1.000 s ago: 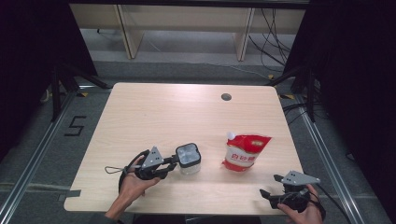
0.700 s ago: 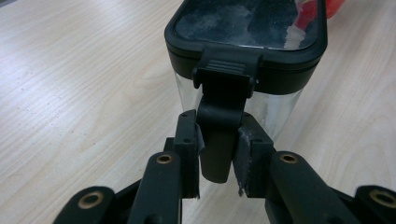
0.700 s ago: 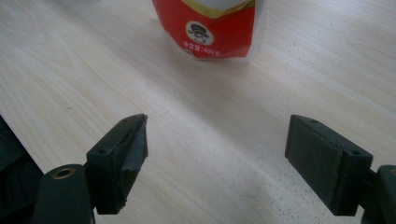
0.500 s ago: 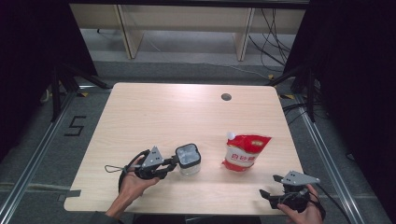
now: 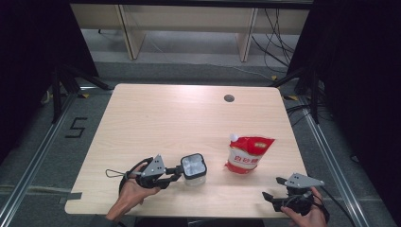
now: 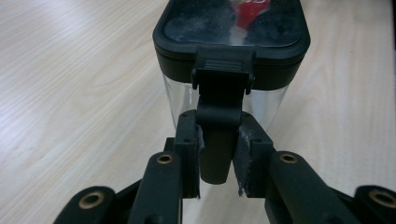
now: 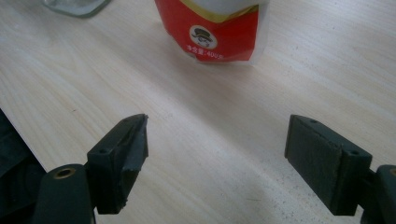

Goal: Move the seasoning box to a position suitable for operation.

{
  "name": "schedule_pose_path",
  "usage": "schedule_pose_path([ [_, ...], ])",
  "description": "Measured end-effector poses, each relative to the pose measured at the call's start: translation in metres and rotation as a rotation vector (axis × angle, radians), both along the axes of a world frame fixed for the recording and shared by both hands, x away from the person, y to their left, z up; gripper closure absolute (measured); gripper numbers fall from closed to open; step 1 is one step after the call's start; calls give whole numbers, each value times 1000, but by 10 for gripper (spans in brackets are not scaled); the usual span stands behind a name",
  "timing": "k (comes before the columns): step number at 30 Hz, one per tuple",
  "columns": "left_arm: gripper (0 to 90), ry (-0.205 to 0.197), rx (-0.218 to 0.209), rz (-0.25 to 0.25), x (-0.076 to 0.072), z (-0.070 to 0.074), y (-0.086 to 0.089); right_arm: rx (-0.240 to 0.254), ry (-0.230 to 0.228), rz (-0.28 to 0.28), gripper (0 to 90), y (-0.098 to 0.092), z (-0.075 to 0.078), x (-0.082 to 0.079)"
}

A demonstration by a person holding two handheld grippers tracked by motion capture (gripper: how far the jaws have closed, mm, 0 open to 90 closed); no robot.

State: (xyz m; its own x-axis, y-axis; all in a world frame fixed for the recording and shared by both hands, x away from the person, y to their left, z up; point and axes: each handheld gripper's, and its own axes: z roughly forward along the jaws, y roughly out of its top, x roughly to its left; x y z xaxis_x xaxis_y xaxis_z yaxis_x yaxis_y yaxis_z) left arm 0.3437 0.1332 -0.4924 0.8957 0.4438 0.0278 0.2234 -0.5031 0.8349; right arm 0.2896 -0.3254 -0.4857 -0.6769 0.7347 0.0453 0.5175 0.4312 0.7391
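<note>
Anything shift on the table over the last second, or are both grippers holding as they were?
Nothing visibly changed. The left gripper stays clamped on the handle of the clear container, the right gripper stays open above the table near its front edge, and the red pouch lies where it was.

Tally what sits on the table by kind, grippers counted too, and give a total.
Clear container with black lid: 1
Red and white pouch: 1
Hand-held grippers: 2, the left gripper with its jaws shut on the container's black latch tab, the right gripper with jaws apart and nothing between them
Total: 4
</note>
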Motion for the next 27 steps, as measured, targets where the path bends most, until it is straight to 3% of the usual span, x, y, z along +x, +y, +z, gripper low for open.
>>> schedule_pose_path([
  [3,725,-3,-5,-49,-4,0,-5,8,13,-8,223,0,0,-1],
  [9,725,-3,-5,-74,-8,0,-7,-2,0,1,223,0,1,0],
  [10,725,-4,-12,-99,-8,0,-8,-1,3,4,223,0,0,0],
  [14,725,2,-10,-106,-10,0,-9,4,7,5,222,0,0,0],
  [15,725,2,-10,-106,-10,0,-9,17,22,-33,222,3,0,-3],
  [16,725,8,-9,-108,-10,-1,-9,17,22,-33,222,3,0,-3],
  [17,725,-3,-16,-127,-10,-1,-10,0,-9,-34,222,3,1,-3],
  [19,725,10,-23,-122,-10,-1,-10,-7,-22,-24,222,2,0,-2],
  [20,725,6,-24,-133,-10,-2,-10,8,1,5,222,1,1,0],
  [24,724,2,-19,-133,-9,-2,-10,4,2,16,222,1,0,0],
  [25,722,-6,-10,-141,-7,-1,-9,21,22,-23,222,3,0,-3],
  [27,721,0,-4,-122,-8,-1,-9,24,28,-29,222,3,0,-3],
])
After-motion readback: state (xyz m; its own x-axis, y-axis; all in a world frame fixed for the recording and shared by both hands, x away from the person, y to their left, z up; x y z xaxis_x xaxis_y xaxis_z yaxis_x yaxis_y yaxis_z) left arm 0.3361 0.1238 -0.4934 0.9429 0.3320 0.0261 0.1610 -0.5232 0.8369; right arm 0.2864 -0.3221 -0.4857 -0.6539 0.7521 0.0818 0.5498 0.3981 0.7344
